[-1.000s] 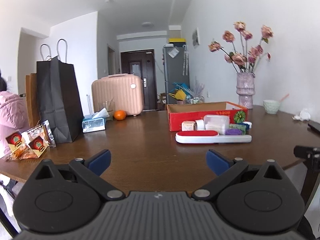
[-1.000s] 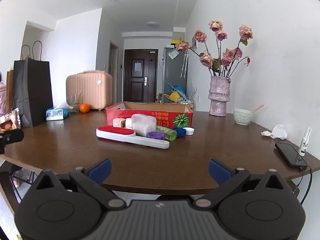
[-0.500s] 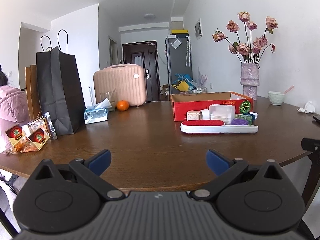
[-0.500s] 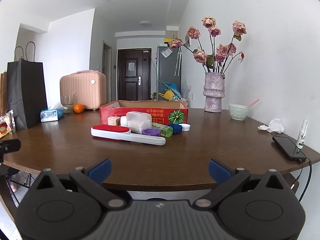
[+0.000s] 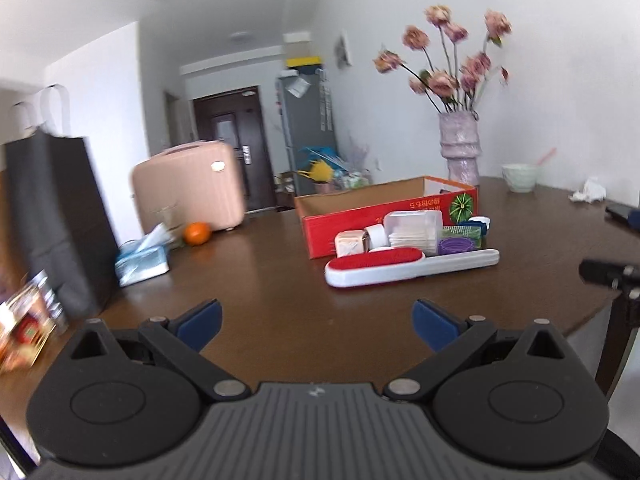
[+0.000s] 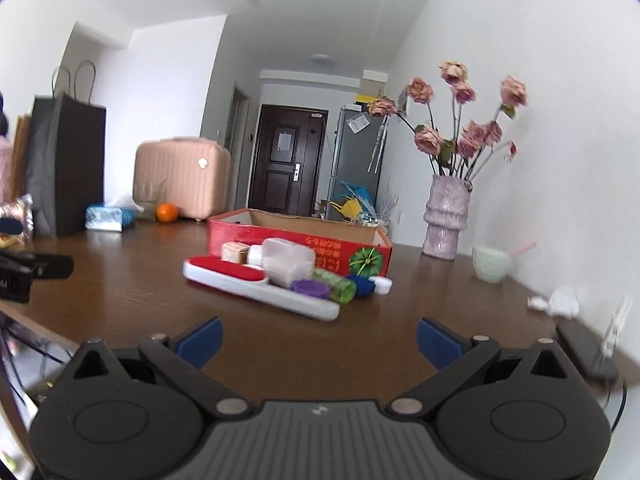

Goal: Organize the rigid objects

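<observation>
A red cardboard box (image 5: pixel 360 212) (image 6: pixel 336 244) stands open on the brown table. In front of it lie a white lint brush with a red pad (image 5: pixel 408 266) (image 6: pixel 256 284), a clear plastic container (image 5: pixel 414 230) (image 6: pixel 290 260), a small beige box (image 5: pixel 350 242) (image 6: pixel 234 251), a purple lid (image 5: pixel 456 246) (image 6: pixel 310 288), a green bottle (image 6: pixel 336 283) and a blue cap (image 6: pixel 362 284). My left gripper (image 5: pixel 316 322) is open and empty, short of the brush. My right gripper (image 6: pixel 318 336) is open and empty, also short of the pile.
A black paper bag (image 5: pixel 52 216) (image 6: pixel 64 168), tissue pack (image 5: pixel 142 262), orange (image 5: pixel 197 233) and pink case (image 5: pixel 188 186) stand at the left. A vase of roses (image 6: pixel 446 220), a green bowl (image 6: pixel 492 264), crumpled tissue (image 6: pixel 556 302) and a phone (image 6: pixel 584 346) are at the right.
Both grippers have moved forward over the table and tilted; the pile of objects looks nearer. The jaws stay open.
</observation>
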Motion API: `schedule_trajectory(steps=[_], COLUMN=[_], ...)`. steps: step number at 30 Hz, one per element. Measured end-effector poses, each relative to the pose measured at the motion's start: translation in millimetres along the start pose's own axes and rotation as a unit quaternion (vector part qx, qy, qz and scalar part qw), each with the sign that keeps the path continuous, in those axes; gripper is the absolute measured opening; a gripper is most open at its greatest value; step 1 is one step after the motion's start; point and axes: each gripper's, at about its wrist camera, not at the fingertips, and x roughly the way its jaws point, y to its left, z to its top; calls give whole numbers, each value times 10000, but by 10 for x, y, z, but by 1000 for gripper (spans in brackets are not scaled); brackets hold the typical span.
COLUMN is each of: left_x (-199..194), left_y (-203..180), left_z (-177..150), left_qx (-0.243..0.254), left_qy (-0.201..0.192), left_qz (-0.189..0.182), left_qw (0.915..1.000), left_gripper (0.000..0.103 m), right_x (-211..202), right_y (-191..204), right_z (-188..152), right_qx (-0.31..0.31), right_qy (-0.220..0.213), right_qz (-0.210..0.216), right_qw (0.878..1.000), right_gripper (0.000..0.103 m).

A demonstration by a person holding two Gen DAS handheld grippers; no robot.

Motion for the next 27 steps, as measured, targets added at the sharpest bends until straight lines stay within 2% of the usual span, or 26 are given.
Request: schedule_trajectory(steps=[2, 7, 9, 11, 13, 15, 17, 19, 21, 22, 24, 25, 27], left_x=[312, 992, 1191, 1345, 1462, 1596, 1771, 1965, 2127, 2209, 2387, 2497, 2653], left_y=[-2, 147, 227, 308, 435, 574, 647, 606, 532, 517, 497, 518, 565], left_z=[88, 189, 208, 222, 245, 273, 347, 454, 534, 562, 586, 592, 574], left_qx=[-2, -644, -888, -1068, -1505, -2019, -1851, -1210, -724, -613, -617, -739, -1038], left_qy=[177, 575, 534, 330, 220, 297, 598, 1047, 1371, 1463, 1733, 1943, 2293], left_qz=[-94, -230, -181, 64, 150, -130, -717, -1016, -1157, -1242, -1213, -1231, -1433], left_qw=[9998, 9960, 9944, 9937, 9883, 9789, 9783, 9819, 9811, 9795, 9754, 9704, 9572], left_gripper=[103, 103, 103, 103, 103, 103, 103, 103, 103, 103, 103, 101, 90], right_x=[234, 879, 1127, 1307, 1469, 1636, 1747, 1832, 1929, 2025, 2162, 2221, 2295], right_y=[-74, -234, -315, -409, -481, -598, -707, -800, -891, -945, -1023, -1051, -1087], right_z=[78, 173, 183, 190, 246, 280, 287, 311, 337, 347, 331, 321, 302], right_qx=[117, 432, 517, 779, 979, 1195, 1294, 1324, 1461, 1533, 1691, 1750, 1917], right_qy=[32, 490, 690, 869, 1243, 1626, 1765, 1851, 2049, 2222, 2481, 2552, 2652], right_qz=[84, 551, 824, 1191, 1432, 1502, 1485, 1391, 1254, 1228, 1381, 1447, 1637], right_qw=[9999, 9963, 9929, 9860, 9770, 9678, 9644, 9638, 9597, 9550, 9438, 9398, 9306], right_gripper=[103, 103, 103, 103, 103, 103, 101, 91, 67, 62, 48, 45, 35])
